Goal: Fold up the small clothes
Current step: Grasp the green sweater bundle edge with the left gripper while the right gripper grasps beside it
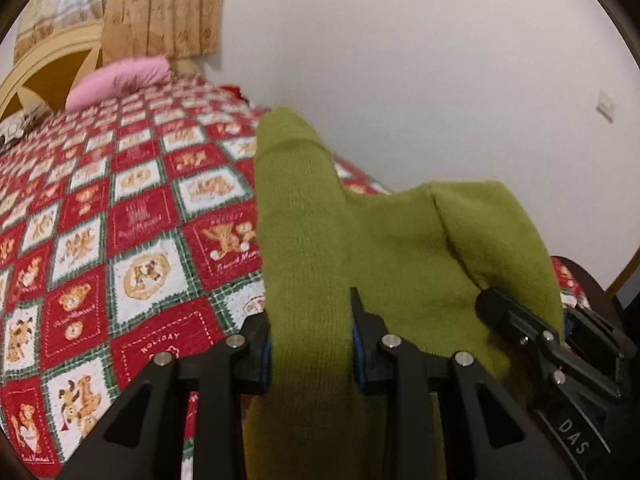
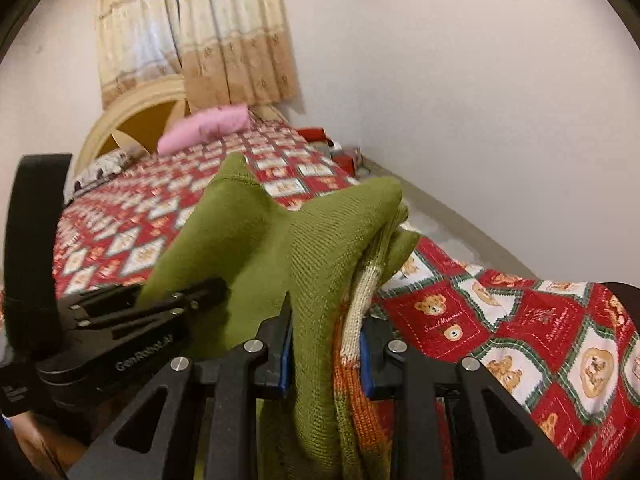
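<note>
The setting is a bedroom in a home. A bed point(image 2: 120, 216) with a curved cream headboard point(image 2: 132, 120) carries a red-and-white teddy-bear quilt point(image 1: 120, 220) and a pink pillow point(image 2: 204, 128). Beige patterned curtains point(image 2: 224, 40) hang behind the headboard against plain white walls point(image 2: 460, 100).

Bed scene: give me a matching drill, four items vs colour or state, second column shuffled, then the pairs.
Column one:
1. sweater
2. pillow
3. bedspread
4. curtain

Column two:
A. beige, hanging at the window behind the headboard
B. olive green knit, clamped in both grippers
C. pink, lying at the head of the bed
D. red and white checks with teddy bears

Pairs: 1-B, 2-C, 3-D, 4-A. The left gripper and the right gripper each pinch a fold of the sweater.
</note>
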Demonstrator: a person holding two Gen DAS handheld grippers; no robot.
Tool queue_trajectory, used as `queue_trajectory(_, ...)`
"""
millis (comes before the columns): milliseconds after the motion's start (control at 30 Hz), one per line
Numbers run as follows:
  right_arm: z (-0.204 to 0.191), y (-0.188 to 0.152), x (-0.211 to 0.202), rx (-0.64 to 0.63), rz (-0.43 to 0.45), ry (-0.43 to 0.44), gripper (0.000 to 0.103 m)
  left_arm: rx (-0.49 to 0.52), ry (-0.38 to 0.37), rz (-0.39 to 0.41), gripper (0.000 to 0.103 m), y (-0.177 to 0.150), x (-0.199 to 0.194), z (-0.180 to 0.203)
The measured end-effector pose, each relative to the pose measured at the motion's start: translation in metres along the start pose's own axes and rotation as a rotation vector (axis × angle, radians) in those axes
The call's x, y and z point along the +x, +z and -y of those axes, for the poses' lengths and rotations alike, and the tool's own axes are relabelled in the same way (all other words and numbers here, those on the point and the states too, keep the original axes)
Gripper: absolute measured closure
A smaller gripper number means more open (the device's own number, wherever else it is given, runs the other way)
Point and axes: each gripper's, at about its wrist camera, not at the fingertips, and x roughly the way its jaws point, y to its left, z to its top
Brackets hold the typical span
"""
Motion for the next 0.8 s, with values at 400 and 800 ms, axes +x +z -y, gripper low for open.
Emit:
queue_trajectory(400, 0.019, -0.01, 0.04, 0.062, -0.106, 0.014, 0.076, -0.058, 0.021, -0.092, 0.069, -0.005, 0.017, -0.002)
queue_trajectory(800, 0.019, -0.019, -0.017, 0.144, 0.015, -0.04, 0.077, 0.027, -0.048, -0.074, 0.067, -0.001, 0.01, 0.016)
